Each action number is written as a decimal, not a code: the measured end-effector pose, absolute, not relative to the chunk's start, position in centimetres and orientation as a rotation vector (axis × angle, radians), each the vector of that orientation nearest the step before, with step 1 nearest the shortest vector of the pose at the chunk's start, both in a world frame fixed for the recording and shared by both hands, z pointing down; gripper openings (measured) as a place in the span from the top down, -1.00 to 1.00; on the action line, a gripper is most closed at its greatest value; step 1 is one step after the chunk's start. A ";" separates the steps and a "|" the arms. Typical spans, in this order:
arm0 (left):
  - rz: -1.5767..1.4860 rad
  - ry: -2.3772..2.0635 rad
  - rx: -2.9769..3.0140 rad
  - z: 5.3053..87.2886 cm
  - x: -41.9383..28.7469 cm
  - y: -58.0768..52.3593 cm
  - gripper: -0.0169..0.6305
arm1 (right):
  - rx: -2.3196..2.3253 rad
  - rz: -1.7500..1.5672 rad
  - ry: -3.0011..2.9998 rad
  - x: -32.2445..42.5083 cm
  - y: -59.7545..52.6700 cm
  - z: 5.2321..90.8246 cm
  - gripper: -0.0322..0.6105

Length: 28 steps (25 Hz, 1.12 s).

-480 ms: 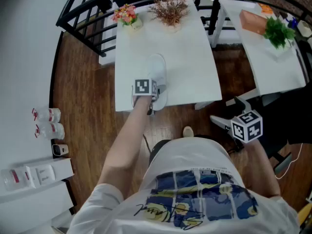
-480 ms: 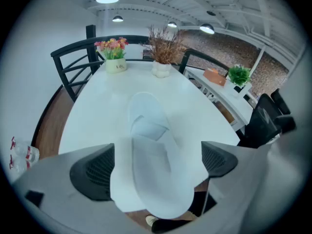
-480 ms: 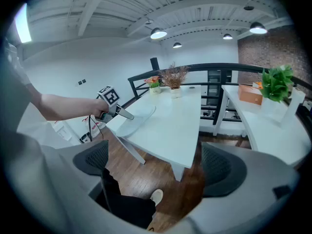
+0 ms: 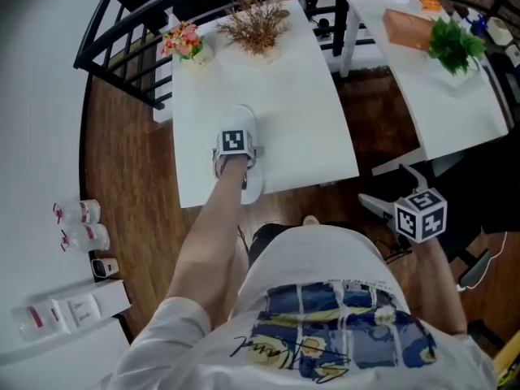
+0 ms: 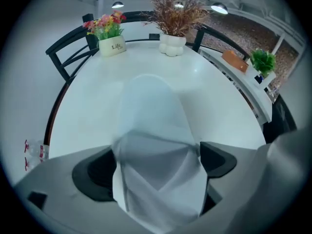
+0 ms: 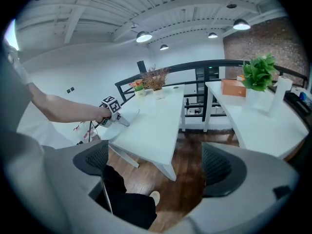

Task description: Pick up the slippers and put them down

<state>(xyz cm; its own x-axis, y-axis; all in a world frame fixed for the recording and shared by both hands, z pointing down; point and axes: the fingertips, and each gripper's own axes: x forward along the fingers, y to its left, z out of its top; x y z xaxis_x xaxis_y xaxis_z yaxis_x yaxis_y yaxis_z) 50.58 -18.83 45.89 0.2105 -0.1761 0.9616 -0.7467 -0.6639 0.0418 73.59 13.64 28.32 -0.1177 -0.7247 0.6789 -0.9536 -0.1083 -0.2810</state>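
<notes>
A white slipper [image 4: 244, 119] lies on the white table [image 4: 301, 96] near its front edge, heel end over the edge. My left gripper [image 4: 236, 159] points steeply down on it and is shut on the slipper. In the left gripper view the slipper [image 5: 151, 111] fills the gap of the left gripper [image 5: 155, 167], its strap creased between the dark pads [image 5: 92, 172]. My right gripper [image 4: 388, 187] hangs open and empty over the wooden floor to the right of the table. The right gripper view shows the right gripper [image 6: 156, 167] with nothing in it, and the left gripper [image 6: 111, 112] far off on the table.
A flower pot [image 4: 185, 43] and a dried-plant vase [image 4: 256, 19] stand at the table's far end. Black chairs [image 4: 122, 39] line its left side. A second white table [image 4: 455, 96] at the right carries a green plant [image 4: 451, 43] and an orange box [image 4: 406, 27]. Bottles [image 4: 81, 226] stand on the floor at left.
The left gripper with the slipper has shifted a little farther onto the table from the front edge. The right gripper has stayed where it was.
</notes>
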 end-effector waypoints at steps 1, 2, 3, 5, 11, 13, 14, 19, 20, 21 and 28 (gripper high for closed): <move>1.469 -0.834 1.994 45.8 50.8 -18.7 -0.65 | 1.862 1.068 -1.860 73.9 13.8 28.4 -0.99; 1.466 -0.819 2.004 45.7 51.0 -18.5 -0.51 | 1.871 1.077 -1.860 74.1 13.9 28.5 -0.99; 1.464 -0.811 2.010 45.7 51.2 -18.4 -0.49 | 1.878 1.083 -1.862 74.2 14.0 28.5 -0.99; 1.466 -0.811 2.015 45.5 51.1 -18.2 -0.47 | 1.883 1.072 -1.868 74.3 13.8 28.4 -0.99; 1.443 -0.795 2.077 43.2 50.9 -17.6 -0.44 | 1.863 1.041 -1.896 74.5 12.7 27.9 -0.99; 1.393 -0.778 2.088 41.7 50.9 -16.9 -0.44 | 1.831 1.035 -1.920 74.4 12.2 27.8 -0.99; 1.377 -0.777 2.090 40.8 50.6 -16.5 -0.44 | 1.813 1.039 -1.931 74.1 12.1 27.7 -0.99; 1.337 -0.807 2.125 36.5 48.8 -15.8 -0.43 | 1.706 1.047 -1.992 72.0 10.8 27.4 -0.99; 1.325 -0.831 2.129 35.6 48.1 -15.7 -0.43 | 1.673 1.042 -2.013 71.6 10.3 27.3 -0.99; 1.308 -0.853 2.130 34.8 47.2 -15.5 -0.43 | 1.638 1.040 -2.034 70.9 9.8 27.4 -0.99; 1.183 -0.962 2.107 30.7 38.0 -12.8 -0.40 | 1.411 0.975 -2.141 63.1 7.7 27.2 -0.99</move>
<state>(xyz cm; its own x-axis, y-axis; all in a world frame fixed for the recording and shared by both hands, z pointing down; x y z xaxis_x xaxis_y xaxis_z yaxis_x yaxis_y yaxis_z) 37.97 -12.81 30.69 0.3614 -0.3223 0.8750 -0.7909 -0.6030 0.1045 63.13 7.67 27.16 -0.4133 -0.6339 0.6537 -0.9092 0.2486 -0.3339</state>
